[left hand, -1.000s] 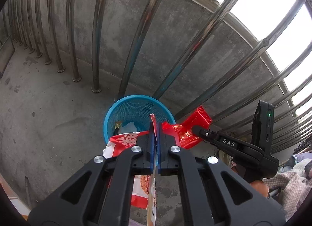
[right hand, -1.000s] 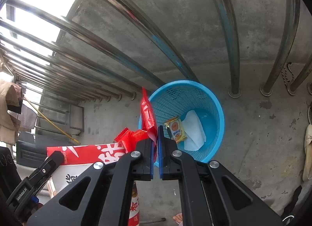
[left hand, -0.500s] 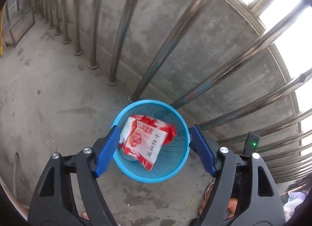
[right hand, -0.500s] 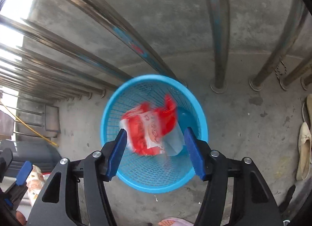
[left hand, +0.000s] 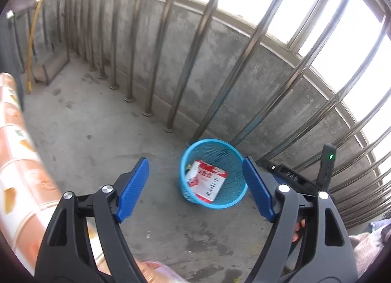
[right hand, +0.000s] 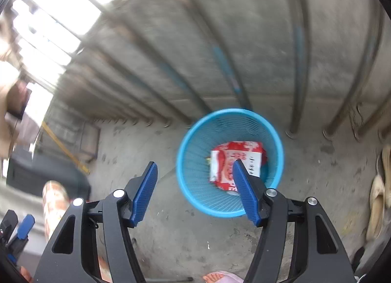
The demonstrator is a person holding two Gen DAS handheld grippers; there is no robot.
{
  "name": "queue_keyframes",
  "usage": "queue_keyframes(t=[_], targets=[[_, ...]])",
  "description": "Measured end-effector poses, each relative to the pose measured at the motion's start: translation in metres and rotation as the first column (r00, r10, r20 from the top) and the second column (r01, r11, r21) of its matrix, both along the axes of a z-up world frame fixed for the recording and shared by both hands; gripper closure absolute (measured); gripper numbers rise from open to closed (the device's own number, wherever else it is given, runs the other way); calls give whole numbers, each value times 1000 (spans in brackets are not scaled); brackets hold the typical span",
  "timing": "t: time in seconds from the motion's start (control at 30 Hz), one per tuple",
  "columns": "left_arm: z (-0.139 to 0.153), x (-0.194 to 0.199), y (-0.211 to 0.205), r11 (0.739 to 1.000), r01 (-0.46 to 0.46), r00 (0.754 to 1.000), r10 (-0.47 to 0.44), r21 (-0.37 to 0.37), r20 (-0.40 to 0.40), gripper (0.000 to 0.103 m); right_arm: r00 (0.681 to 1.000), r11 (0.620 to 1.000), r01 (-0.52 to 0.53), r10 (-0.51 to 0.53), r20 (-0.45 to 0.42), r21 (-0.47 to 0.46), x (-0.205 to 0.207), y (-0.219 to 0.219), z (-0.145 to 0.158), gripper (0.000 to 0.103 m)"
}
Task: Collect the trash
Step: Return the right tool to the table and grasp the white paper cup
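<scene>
A round blue mesh basket stands on the concrete floor by the railing. Inside it lies a red and white snack bag. My left gripper hangs above the floor, back from the basket, its jaws still opening with nothing held between the blue pads. My right gripper is likewise above and in front of the basket, its jaws opening and empty. In the left wrist view the right gripper's black body shows behind my right finger.
Steel railing bars and a low concrete wall stand right behind the basket. A leg in patterned orange cloth fills the left edge. Pale shoes lie at the far right. A yellow pole leans at the back left.
Both grippers were shut on the red and white bag above the basket; they opened, the bag fell into the basket, and both grippers rose and pulled back.
</scene>
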State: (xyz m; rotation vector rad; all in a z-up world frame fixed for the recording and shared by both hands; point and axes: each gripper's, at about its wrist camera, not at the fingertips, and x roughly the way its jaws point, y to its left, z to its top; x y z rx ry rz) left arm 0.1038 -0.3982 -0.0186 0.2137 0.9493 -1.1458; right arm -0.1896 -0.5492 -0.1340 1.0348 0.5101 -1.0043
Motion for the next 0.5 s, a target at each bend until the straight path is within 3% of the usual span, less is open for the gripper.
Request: queue_keyframes(t=[0.1, 0.23, 0.4, 0.5], targets=[[17, 0, 55, 998, -67, 997, 67, -12, 35, 25, 987, 986, -157, 155, -40, -49, 32, 34, 30, 38], [35, -1, 130, 985, -161, 985, 164, -60, 59, 25, 931, 929, -365, 362, -43, -69, 74, 80, 60, 38], [53, -7, 239, 952, -276, 951, 291, -135, 107, 23, 799, 794, -599, 601, -20, -100, 128, 146, 94, 38], [55, -11, 302, 914, -368, 909, 392, -171, 139, 22, 688, 678, -721, 725, -34, -141, 165, 188, 110, 37]])
